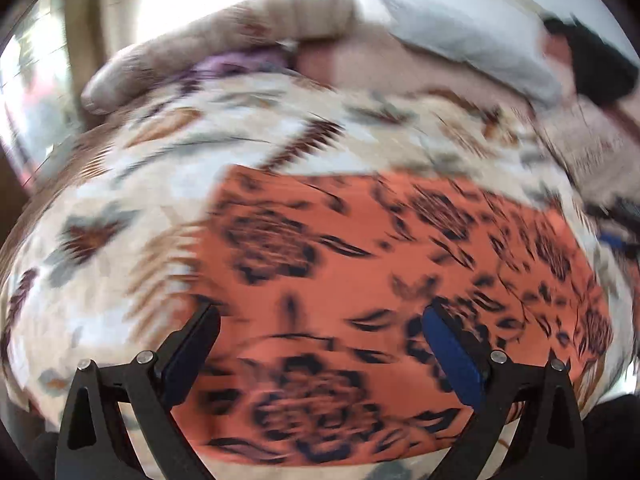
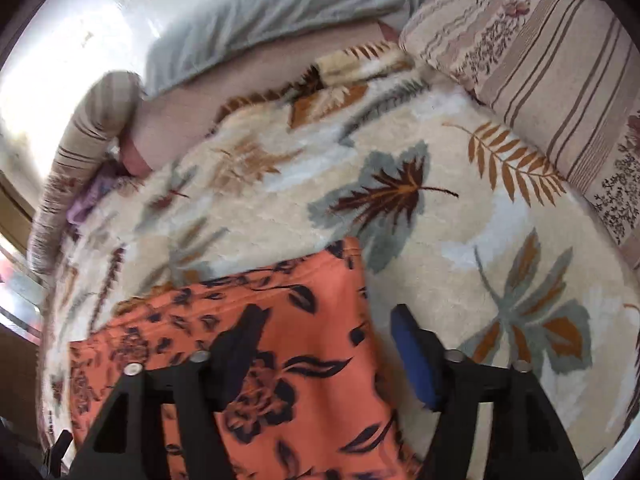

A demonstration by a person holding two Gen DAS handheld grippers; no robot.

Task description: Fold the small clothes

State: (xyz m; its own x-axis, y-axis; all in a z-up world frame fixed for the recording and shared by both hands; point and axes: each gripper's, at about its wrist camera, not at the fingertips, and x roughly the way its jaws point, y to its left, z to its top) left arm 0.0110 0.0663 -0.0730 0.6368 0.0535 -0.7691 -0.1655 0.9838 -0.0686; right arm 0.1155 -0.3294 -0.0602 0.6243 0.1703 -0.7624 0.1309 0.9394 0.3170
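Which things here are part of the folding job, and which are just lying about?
Job:
- orange floral garment
- left gripper, open above it
- right gripper, open above its edge

Lying about:
- leaf-print blanket underneath
- striped cushion
- grey cloth
- purple cloth, mostly hidden

A home bedroom: a leaf-patterned fleece blanket (image 2: 420, 216), striped cushion (image 2: 540, 64) and grey pillow (image 2: 280, 12).
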